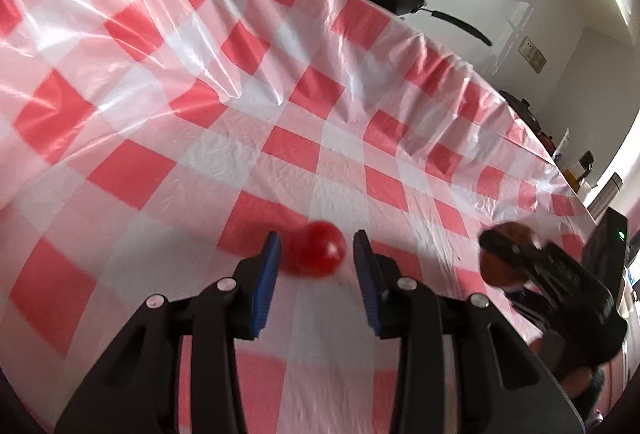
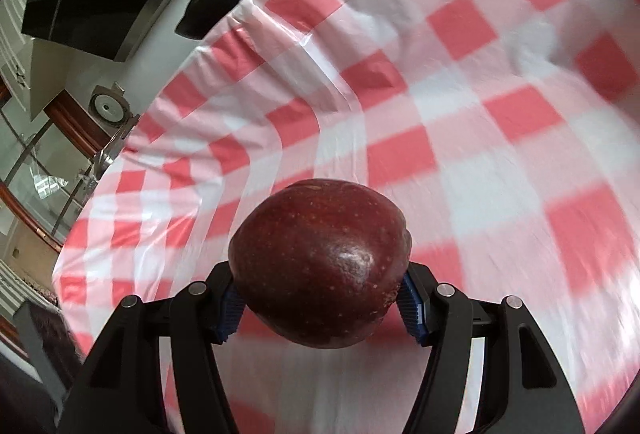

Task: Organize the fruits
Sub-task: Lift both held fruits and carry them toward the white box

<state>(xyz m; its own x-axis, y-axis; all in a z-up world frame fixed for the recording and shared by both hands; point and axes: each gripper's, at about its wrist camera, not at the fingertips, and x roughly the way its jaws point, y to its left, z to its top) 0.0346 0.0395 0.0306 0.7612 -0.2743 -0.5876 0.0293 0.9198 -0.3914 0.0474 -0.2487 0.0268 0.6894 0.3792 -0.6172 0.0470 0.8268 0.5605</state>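
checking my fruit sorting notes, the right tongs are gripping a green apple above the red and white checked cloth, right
Not quite: the apple is dark red, not green. The rest holds. The right tongs grip it between their blue pads above the red and white checked cloth, as the right wrist view shows.

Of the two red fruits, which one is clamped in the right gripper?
The large dark red apple, pinched in the right gripper; the small bright red fruit sits at the left gripper tips.
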